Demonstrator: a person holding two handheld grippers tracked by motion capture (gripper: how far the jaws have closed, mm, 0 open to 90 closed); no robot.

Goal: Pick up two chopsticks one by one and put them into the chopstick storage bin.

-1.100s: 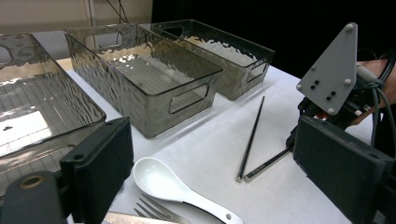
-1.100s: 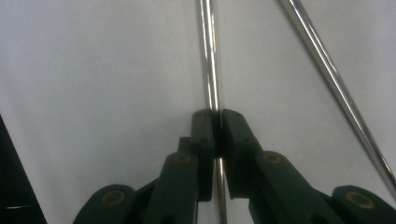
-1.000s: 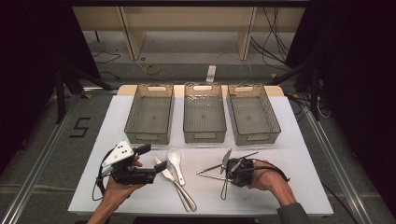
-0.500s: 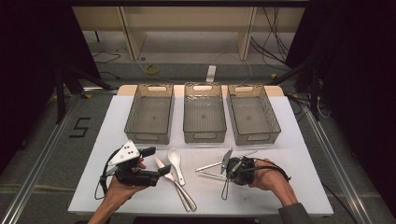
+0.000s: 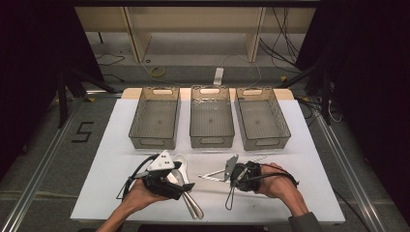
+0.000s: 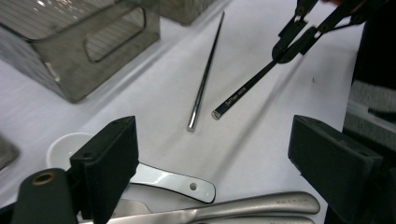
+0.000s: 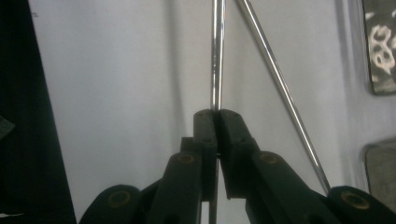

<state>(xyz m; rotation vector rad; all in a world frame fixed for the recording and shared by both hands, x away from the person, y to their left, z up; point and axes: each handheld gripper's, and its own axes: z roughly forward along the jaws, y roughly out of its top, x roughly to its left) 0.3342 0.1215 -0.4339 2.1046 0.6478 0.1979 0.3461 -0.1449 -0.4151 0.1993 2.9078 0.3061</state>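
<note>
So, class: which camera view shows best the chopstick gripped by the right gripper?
The left gripper view: the held chopstick shows from end to jaws, lifted off the table. The right gripper view shows the right gripper pinching it. The high view shows it as a thin line.

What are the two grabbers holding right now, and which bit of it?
The right gripper pinches a thin shiny metal chopstick partway along its length, between shut fingers. The left gripper holds nothing; it is open above the table's cutlery.
</note>
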